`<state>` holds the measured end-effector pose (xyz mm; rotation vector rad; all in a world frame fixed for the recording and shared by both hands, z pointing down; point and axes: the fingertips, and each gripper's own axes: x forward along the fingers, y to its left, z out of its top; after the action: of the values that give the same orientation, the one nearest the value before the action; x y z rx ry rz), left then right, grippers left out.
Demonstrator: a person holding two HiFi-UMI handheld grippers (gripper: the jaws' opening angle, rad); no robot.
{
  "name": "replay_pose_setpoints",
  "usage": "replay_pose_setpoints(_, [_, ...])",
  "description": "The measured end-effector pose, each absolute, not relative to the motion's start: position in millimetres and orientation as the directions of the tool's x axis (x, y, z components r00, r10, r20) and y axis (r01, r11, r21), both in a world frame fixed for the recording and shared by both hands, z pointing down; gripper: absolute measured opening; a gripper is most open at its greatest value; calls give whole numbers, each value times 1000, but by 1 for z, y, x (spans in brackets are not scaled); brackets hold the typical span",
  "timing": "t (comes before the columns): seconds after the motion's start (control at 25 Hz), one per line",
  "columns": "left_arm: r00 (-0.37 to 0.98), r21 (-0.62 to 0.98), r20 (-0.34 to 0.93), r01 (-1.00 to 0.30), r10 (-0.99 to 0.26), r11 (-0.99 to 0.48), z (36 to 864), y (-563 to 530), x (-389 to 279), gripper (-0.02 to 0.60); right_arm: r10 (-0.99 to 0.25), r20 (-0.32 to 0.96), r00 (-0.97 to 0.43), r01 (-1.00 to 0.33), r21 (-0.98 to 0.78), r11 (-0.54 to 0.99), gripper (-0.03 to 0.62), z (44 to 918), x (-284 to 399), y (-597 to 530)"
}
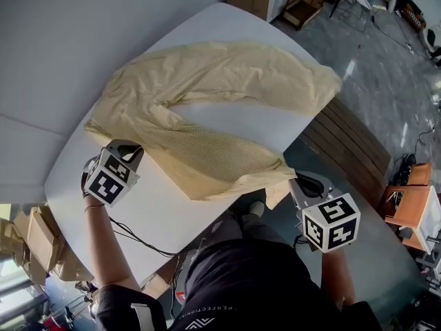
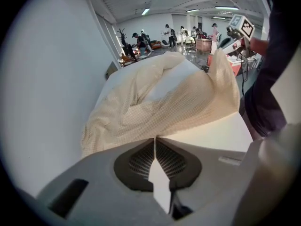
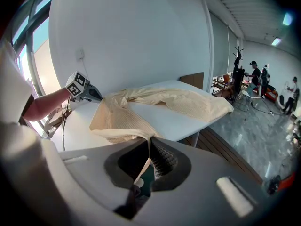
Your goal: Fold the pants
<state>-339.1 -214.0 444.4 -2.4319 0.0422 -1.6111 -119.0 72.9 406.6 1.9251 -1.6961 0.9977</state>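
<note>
1. Pale yellow pants [image 1: 220,81] lie in a V on the white table [image 1: 158,212].
2. The left gripper [image 2: 154,138] is clenched on the cloth's near-left edge.
3. The right gripper [image 3: 146,140] pinches the near leg's end, likely so that leg can be lifted over the far one.

only legible txt: "perfection…", upside down on person's dark shirt [image 1: 207,314], rest unclear.

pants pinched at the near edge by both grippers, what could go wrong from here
1. The left gripper and right gripper each hold only a thin edge of the pants. It could slip from the jaws when lifted.
2. One far end overhangs the table edge and may slide off if pulled.
</note>
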Motion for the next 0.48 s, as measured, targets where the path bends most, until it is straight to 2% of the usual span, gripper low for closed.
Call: replay_pose_setpoints(0.48, [389, -340, 866, -4, -314, -941, 417, -222, -253, 10, -748, 664, 4, -965, -193, -177, 5, 400, -51, 100])
